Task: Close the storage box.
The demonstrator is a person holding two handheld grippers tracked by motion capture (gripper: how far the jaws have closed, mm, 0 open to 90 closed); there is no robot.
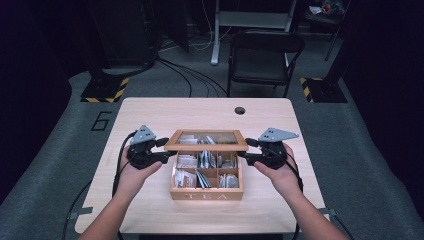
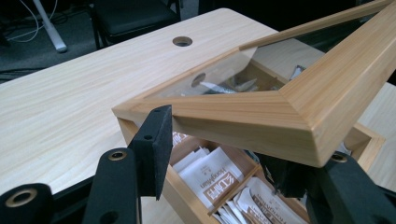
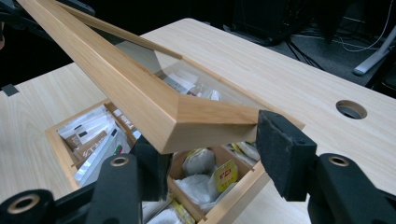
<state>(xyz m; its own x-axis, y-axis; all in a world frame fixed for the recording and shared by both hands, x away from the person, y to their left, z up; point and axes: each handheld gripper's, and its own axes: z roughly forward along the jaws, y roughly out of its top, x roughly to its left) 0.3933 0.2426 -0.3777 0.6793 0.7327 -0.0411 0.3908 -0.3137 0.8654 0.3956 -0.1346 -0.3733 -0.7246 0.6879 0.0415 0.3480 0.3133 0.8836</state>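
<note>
A wooden tea box [image 1: 206,194] marked TEA stands mid-table, its compartments full of tea bags [image 1: 186,178]. Its glass-paned lid [image 1: 206,147] is raised and tilted over the box. My left gripper [image 1: 167,150] is at the lid's left front corner and my right gripper [image 1: 245,150] at the right front corner. In the left gripper view the lid corner [image 2: 299,116] lies over one jaw, while the other pad [image 2: 154,144] stands beside the lid's side edge. In the right gripper view the lid corner [image 3: 187,121] likewise sits over one jaw, with the other pad [image 3: 280,154] at its end. Neither pair of jaws clamps the wood.
The light wooden table [image 1: 150,115] has a cable hole [image 1: 240,110] at its back. A black folding chair [image 1: 265,55] stands behind the table. Cables run across the grey floor, and hazard-striped stand bases [image 1: 105,90] sit at both back corners.
</note>
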